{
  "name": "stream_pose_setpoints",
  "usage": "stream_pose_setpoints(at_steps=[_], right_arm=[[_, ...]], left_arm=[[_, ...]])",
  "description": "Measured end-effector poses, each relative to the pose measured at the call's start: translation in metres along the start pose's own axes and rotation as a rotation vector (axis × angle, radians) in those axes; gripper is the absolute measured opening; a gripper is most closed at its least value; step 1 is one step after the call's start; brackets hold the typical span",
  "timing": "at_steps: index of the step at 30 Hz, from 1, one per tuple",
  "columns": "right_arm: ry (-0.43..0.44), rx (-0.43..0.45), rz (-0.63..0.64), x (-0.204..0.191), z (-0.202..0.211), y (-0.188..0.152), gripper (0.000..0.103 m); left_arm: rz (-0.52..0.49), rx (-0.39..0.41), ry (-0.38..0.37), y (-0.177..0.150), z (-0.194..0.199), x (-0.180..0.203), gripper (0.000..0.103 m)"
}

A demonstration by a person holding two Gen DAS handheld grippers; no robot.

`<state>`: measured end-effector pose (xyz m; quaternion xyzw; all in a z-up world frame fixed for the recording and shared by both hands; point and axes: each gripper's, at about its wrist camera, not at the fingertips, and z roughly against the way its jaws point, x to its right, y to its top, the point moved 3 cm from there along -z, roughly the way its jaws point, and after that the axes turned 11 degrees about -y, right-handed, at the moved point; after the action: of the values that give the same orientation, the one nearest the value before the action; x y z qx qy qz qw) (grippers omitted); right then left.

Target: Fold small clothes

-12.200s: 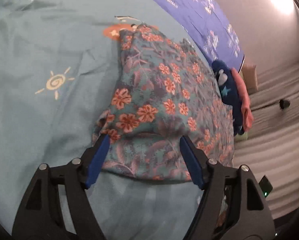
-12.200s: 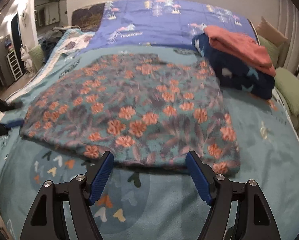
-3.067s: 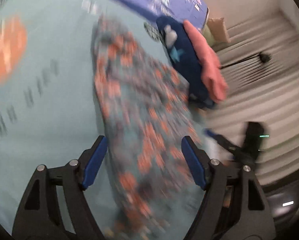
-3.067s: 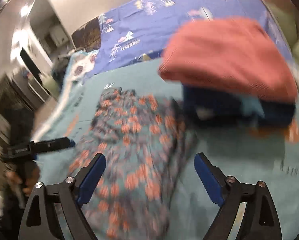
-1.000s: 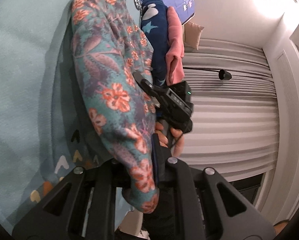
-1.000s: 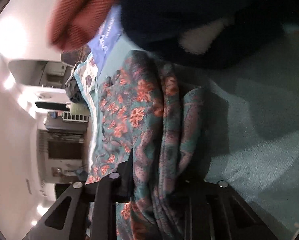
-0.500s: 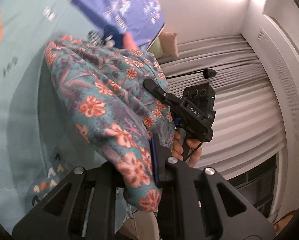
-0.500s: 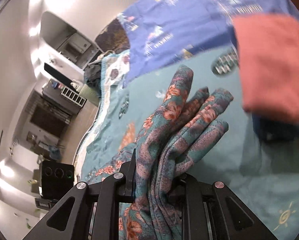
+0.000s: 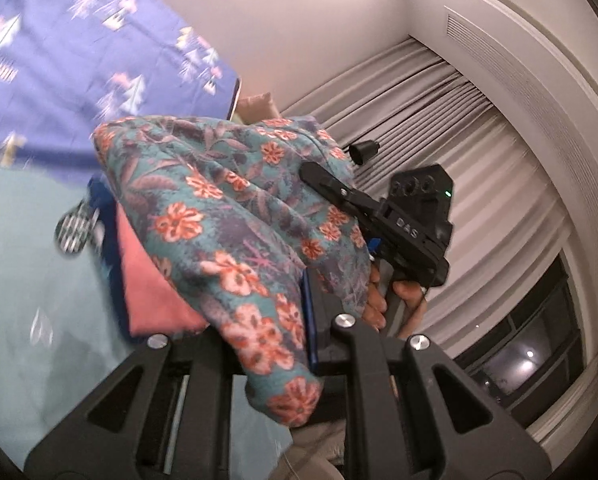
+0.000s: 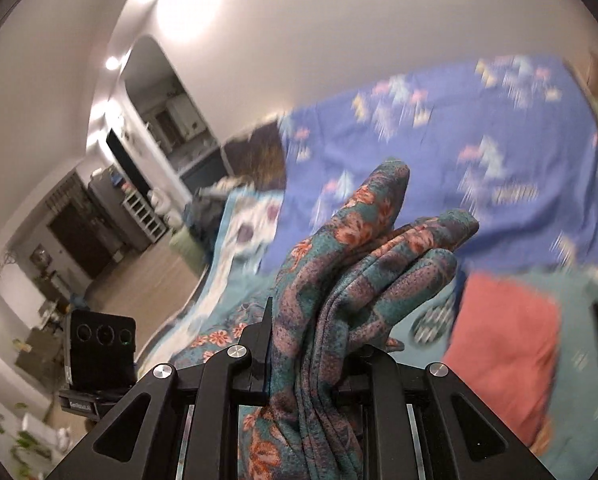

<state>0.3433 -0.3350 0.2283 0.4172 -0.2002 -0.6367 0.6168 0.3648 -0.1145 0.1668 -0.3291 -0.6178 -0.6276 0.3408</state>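
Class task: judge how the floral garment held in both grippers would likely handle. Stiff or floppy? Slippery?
Probably floppy: the floral garment sags between the left gripper and right gripper. Likely grippy, not slippery: its bunched layers look fleecy.

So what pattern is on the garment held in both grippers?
The garment is teal with orange-pink flowers and purple leaves, clearest in the left wrist view.

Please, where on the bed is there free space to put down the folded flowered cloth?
The teal blanket lies bare beside the pink folded garment and toward the blue patterned cover. The pink top of that stack is also bare. The floral teal fleece garment hangs clamped in left gripper and right gripper.
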Motion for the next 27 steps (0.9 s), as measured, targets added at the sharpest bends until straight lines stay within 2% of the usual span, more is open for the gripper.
stream_pose_setpoints(at_steps=[2,6,9,11,13,15,16,17,18,19,21,23,25,26,27], right_arm=[[-0.017,0.034,-0.001,0.019,0.007,0.028,0.018],[-0.056,0.054,-0.002,0.066,0.006,0.056,0.018],[-0.044,0.031,-0.114,0.121,-0.023,0.043,0.019],[-0.023,-0.031,-0.239,0.166,-0.06,0.018,0.019],[-0.046,-0.153,-0.337,0.215,-0.106,-0.032,0.019],[-0.052,-0.297,-0.44,0.253,-0.146,-0.084,0.02],[-0.032,-0.366,-0.514,0.268,-0.164,-0.11,0.022],[0.004,-0.416,-0.6,0.288,-0.18,-0.137,0.022],[0.037,-0.405,-0.648,0.301,-0.184,-0.152,0.022],[0.095,-0.386,-0.677,0.307,-0.185,-0.159,0.022],[0.162,-0.36,-0.674,0.31,-0.178,-0.164,0.024],[0.06,-0.36,-0.563,0.303,-0.165,-0.156,0.028],[-0.097,-0.351,-0.431,0.291,-0.144,-0.142,0.036],[-0.184,-0.324,-0.349,0.281,-0.129,-0.134,0.039],[-0.22,-0.295,-0.301,0.272,-0.119,-0.13,0.039]], left_arm=[[-0.016,-0.033,0.009,0.028,-0.042,0.01,0.015],[-0.063,-0.073,0.054,0.043,-0.097,0.006,0.015],[0.017,-0.113,0.063,0.027,-0.134,-0.057,0.015],[0.114,-0.148,0.088,0.008,-0.151,-0.101,0.015],[0.271,-0.221,0.1,-0.041,-0.166,-0.167,0.015],[0.336,-0.293,0.128,-0.084,-0.176,-0.203,0.015],[0.332,-0.363,0.189,-0.113,-0.181,-0.225,0.015],[0.321,-0.392,0.231,-0.131,-0.182,-0.237,0.015],[0.335,-0.395,0.218,-0.147,-0.179,-0.249,0.016],[0.384,-0.381,0.169,-0.158,-0.174,-0.256,0.016],[0.43,-0.351,0.122,-0.162,-0.162,-0.259,0.016],[0.379,-0.364,0.16,-0.159,-0.156,-0.253,0.016],[0.288,-0.38,0.221,-0.152,-0.152,-0.24,0.016],[0.27,-0.379,0.226,-0.15,-0.15,-0.234,0.016],[0.244,-0.374,0.227,-0.146,-0.147,-0.226,0.016]])
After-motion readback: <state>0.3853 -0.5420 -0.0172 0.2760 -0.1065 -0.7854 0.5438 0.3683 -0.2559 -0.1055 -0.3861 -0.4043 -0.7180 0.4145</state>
